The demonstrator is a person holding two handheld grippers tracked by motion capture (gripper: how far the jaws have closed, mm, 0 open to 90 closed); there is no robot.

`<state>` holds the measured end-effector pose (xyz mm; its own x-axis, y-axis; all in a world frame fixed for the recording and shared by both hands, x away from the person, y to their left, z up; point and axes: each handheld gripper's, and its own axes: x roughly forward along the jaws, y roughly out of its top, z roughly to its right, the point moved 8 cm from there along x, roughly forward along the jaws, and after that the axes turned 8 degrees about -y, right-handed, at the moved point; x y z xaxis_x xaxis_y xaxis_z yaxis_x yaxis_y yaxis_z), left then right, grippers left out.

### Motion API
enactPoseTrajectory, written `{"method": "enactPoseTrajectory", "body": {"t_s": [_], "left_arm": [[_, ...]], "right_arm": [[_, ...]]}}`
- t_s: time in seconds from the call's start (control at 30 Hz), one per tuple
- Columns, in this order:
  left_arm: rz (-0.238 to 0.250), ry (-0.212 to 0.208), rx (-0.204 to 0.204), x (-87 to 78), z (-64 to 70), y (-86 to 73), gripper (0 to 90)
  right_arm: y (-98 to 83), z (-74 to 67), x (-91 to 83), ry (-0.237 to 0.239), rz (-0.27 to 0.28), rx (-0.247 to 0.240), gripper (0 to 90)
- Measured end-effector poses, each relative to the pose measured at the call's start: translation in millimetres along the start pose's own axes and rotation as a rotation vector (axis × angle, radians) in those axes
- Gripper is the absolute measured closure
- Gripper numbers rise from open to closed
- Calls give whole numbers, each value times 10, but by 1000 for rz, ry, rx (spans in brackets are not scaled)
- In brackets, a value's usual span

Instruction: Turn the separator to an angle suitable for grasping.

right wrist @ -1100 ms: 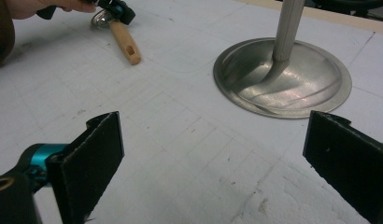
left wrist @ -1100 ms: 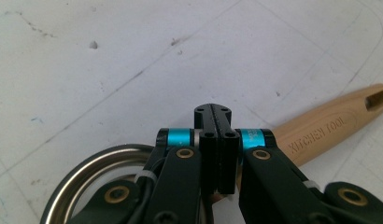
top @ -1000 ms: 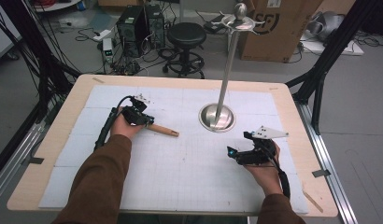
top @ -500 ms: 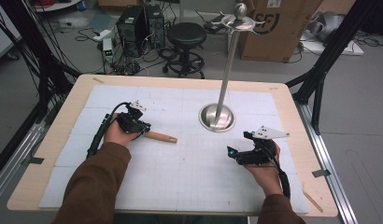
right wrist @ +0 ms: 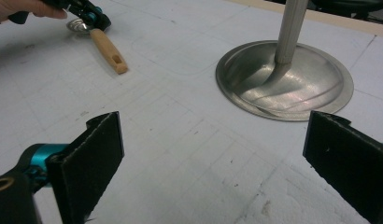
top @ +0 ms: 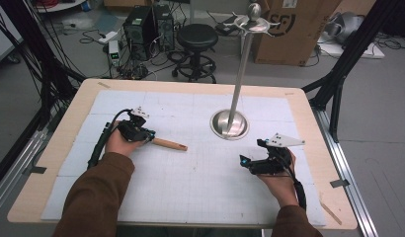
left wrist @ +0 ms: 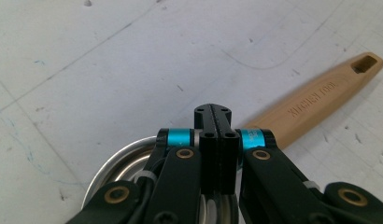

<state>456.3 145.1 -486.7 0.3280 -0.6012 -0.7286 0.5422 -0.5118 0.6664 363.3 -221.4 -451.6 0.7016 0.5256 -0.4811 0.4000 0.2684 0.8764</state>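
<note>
Utensil: a wooden-handled utensil is laid flat on the mat left of centre; its metal head is seen under the jaws, and whether it is pinched cannot be told.
Left gripper: held low in the left hand, jaws shut tight, pointed along the handle.
Right gripper: rested near the front right — jaws spread wide, nothing between.
Room: open mat lies between the grippers.
Stand: a polished metal stand — domed round base, slim pole — stands behind.

Even, bright overhead light; soft shadows; glare on steel stand base; near jaws blurred; high view grainy.
</note>
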Motion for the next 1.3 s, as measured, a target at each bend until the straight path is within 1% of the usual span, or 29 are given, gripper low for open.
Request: {"method": "enactPoseTrajectory", "body": {"t_s": [0.03,0.13,0.27,0.37,0.53,0.73,0.83,0.9,1.0,1.07,1.17,1.3], "left_arm": [[10,-6,-11,13,-10,3,897],[14,-9,-20,31,-31,1,897],[1,-13,-9,33,4,-6,898],[-17,-4,7,14,34,-17,898],[-22,1,10,-27,75,-54,898],[-18,1,5,-97,134,-135,898],[-9,-5,-6,-138,184,-195,898],[-5,-3,-4,-163,225,-232,898],[-21,6,1,-212,252,-290,898],[-23,7,3,-241,267,-327,898],[-12,2,-7,-271,307,-371,898],[1,-4,-8,-295,358,-409,897]], "right_arm": [[-1,2,4,-1,-1,0,40],[-6,0,10,-1,-4,-2,40],[-7,8,11,-1,-4,1,40],[-9,1,11,1,-7,1,40],[1,-1,5,3,1,-3,40],[5,-3,1,6,4,-4,40],[5,-5,1,8,4,-3,40],[4,-7,-3,8,3,1,40],[8,-5,-4,8,6,-1,40],[10,-5,-4,7,7,-1,40],[9,-6,-1,7,7,-2,40],[10,-4,7,8,7,0,40]]}}
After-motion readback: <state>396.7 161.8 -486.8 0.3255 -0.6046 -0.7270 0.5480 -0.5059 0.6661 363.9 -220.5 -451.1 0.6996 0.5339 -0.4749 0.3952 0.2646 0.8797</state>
